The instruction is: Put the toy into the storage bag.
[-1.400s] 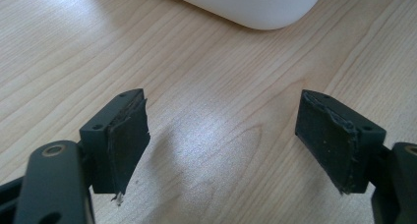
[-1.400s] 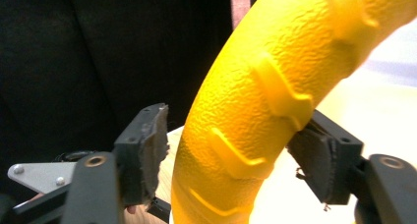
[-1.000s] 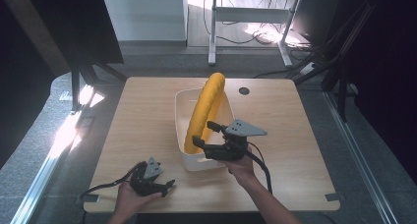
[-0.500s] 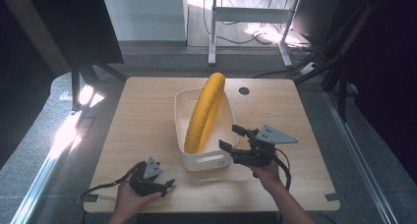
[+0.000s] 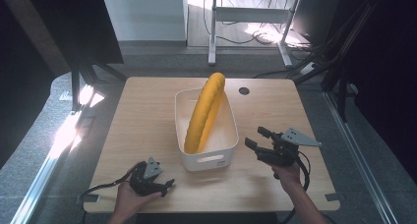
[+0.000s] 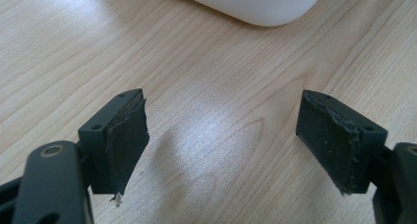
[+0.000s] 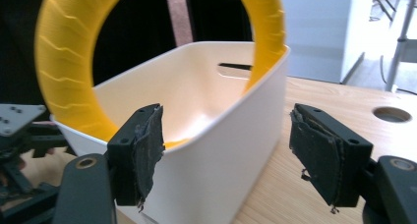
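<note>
The left claw point(image 5: 164, 183) lay low at the near left of the surface point(image 5: 147, 121), held in the person's left hand point(image 5: 129, 200), its jaws spread wide with nothing between them. The right claw point(image 5: 257, 138) hovered at the near right in the right hand point(image 5: 286, 172), jaws likewise parted and empty, pointing leftward.

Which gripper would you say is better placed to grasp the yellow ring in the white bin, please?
Probably the right gripper: open, facing the white bin and yellow ring. The left gripper lies low.
</note>
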Tool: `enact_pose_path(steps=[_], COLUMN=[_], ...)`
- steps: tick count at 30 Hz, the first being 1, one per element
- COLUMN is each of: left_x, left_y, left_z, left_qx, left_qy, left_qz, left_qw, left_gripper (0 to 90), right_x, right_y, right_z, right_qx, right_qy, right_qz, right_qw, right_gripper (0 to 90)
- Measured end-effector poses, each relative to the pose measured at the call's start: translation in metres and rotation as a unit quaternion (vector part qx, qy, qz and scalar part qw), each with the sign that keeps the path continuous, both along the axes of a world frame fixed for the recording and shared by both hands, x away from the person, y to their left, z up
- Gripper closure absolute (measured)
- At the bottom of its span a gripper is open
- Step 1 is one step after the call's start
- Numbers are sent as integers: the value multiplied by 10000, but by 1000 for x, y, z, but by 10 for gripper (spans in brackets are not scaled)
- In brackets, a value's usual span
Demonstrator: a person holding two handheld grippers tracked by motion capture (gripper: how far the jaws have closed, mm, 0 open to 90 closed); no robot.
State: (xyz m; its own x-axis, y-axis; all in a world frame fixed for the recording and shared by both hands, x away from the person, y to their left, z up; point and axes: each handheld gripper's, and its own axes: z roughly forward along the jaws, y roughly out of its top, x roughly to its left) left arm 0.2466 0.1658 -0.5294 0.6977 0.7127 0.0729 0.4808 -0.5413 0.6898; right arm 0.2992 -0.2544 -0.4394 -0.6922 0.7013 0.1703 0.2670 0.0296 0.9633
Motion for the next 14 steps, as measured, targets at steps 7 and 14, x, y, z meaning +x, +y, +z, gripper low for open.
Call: enact_pose_path(steps=[7, 14], left_x=[2, 2], left_y=[5, 7], left_z=[-2, -1], left_qx=[-136, -158], left_qy=[69, 66], left_qz=[112, 113], left_qw=[9998, 9998], left_gripper=[200, 201], right_x=[2, 2], right_y=[-8, -7], right_z=[-2, -5], right_qx=[85, 50], right_qy=[37, 44], right_qz=[-104, -99], right_qw=[9999, 9999], right_gripper=[292, 292])
